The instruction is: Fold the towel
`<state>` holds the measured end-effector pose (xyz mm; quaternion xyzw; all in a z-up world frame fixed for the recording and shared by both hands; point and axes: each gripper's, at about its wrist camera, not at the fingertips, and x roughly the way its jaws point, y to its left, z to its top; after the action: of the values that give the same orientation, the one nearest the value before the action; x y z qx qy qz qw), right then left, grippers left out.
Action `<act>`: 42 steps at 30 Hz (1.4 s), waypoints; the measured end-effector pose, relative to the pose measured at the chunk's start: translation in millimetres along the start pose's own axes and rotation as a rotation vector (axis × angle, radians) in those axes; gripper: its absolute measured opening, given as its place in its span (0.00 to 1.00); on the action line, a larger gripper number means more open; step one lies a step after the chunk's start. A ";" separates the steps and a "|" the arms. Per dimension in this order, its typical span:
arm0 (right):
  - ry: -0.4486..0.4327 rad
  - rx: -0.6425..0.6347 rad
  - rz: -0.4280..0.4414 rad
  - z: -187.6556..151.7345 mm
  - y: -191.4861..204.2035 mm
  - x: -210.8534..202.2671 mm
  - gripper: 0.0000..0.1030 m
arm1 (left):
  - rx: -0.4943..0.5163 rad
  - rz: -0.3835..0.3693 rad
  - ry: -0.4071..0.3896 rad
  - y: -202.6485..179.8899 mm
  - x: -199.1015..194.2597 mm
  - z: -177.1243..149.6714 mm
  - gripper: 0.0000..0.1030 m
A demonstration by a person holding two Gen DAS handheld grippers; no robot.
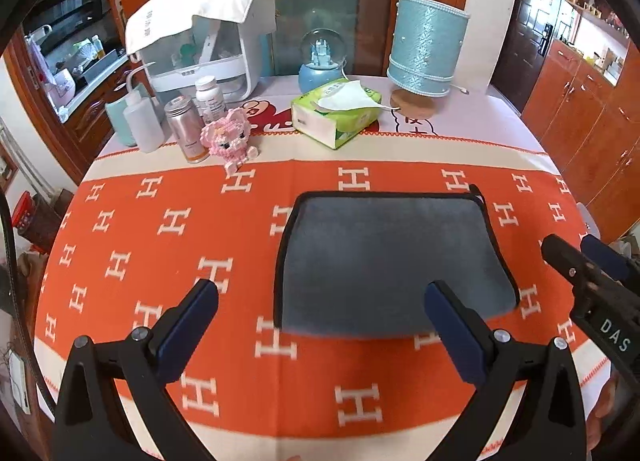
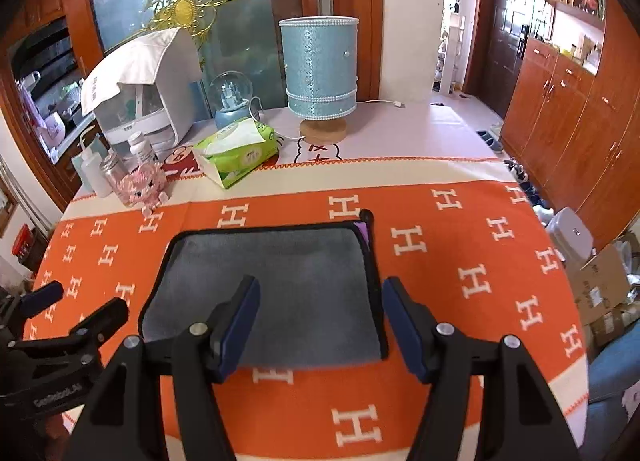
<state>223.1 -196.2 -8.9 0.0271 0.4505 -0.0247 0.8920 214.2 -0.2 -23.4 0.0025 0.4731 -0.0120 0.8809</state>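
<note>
Far left: three bottles plus one pink brick toy. Left gripper spread wide, holding nothing. One gray towel flat mid-cloth on the orange tablecloth. Right gripper also spread, straddling its right edge.

One grey towel lies on the worktop. Beyond the towel stand one green tissue pack, one blue lamp, one snow globe and one pink brick figure. Left of the tissue pack are three bottles: one metal, two white plastic. Two hand-held grippers are in view, the left and the right.
</note>
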 end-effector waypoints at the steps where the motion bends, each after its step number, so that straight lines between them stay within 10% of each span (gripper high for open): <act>1: 0.003 -0.005 -0.005 -3.8 0.1 -3.9 0.62 | -0.002 -0.002 -0.001 -0.4 -3.8 -2.9 0.99; 42: -0.044 -0.049 0.089 -114.8 9.0 -127.6 0.62 | 0.016 0.004 -0.069 3.9 -124.9 -120.4 0.99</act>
<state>55.9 -176.7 26.1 0.0246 0.4296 0.0254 0.9023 45.0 7.9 14.2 0.0099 0.4422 -0.0140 0.8967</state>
